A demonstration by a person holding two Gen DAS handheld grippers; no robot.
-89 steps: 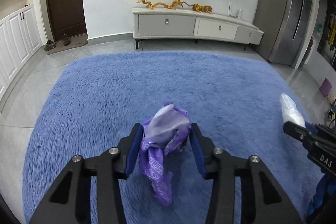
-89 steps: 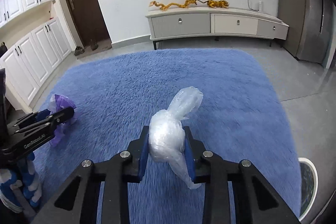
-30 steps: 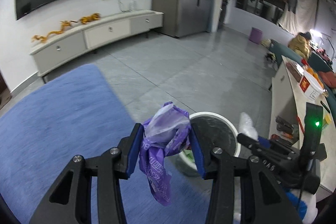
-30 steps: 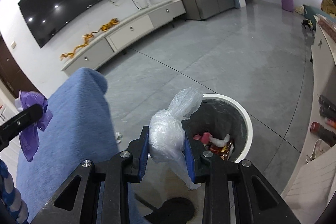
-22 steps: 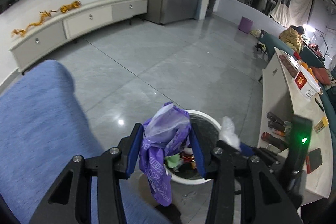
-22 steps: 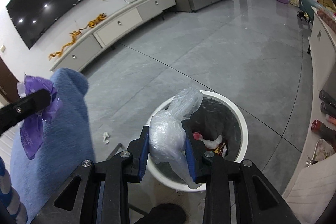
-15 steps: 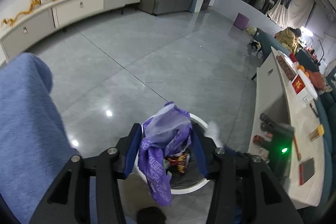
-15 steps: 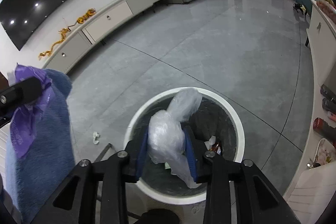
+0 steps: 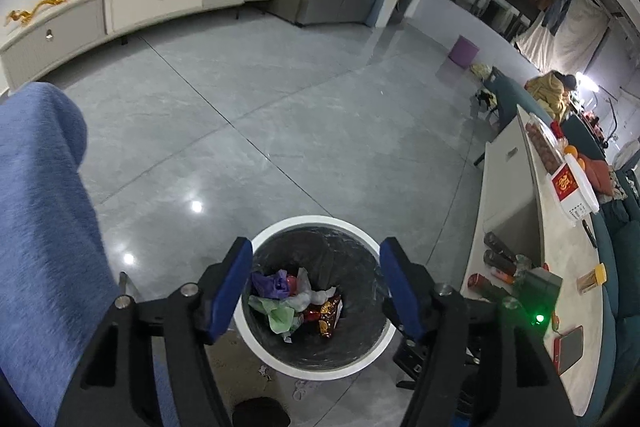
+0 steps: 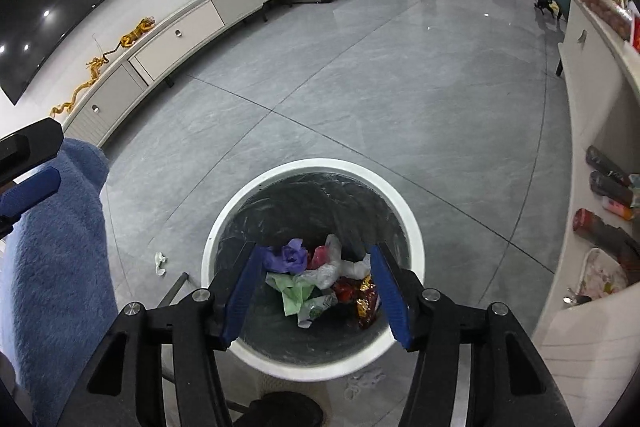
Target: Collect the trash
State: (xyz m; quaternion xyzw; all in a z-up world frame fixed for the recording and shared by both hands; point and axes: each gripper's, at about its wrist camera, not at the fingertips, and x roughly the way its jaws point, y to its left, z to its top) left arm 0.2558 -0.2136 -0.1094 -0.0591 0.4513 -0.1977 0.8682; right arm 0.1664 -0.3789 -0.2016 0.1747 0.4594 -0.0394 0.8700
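Note:
A round white bin [image 9: 316, 223] with a dark liner stands on the grey tile floor. My left gripper [image 9: 316, 287] is open and empty right above it. My right gripper [image 10: 316, 287] is open and empty above the same bin [image 10: 312, 167]. Inside lie the purple bag [image 9: 270, 283], also in the right wrist view [image 10: 290, 255], and the clear plastic bag [image 10: 332, 267], among green, red and white wrappers. The left gripper's blue pad [image 10: 28, 189] shows at the right wrist view's left edge.
The blue rug [image 9: 36, 227] lies left of the bin. A small white scrap [image 10: 161, 262] lies on the tiles beside the bin. A white counter [image 9: 560, 267] with bottles and boxes runs along the right. A TV cabinet [image 9: 140, 3] stands at the far wall.
Both grippers swung from the rug to above the bin. Both then opened, and the purple bag and the clear plastic bag dropped into the bin.

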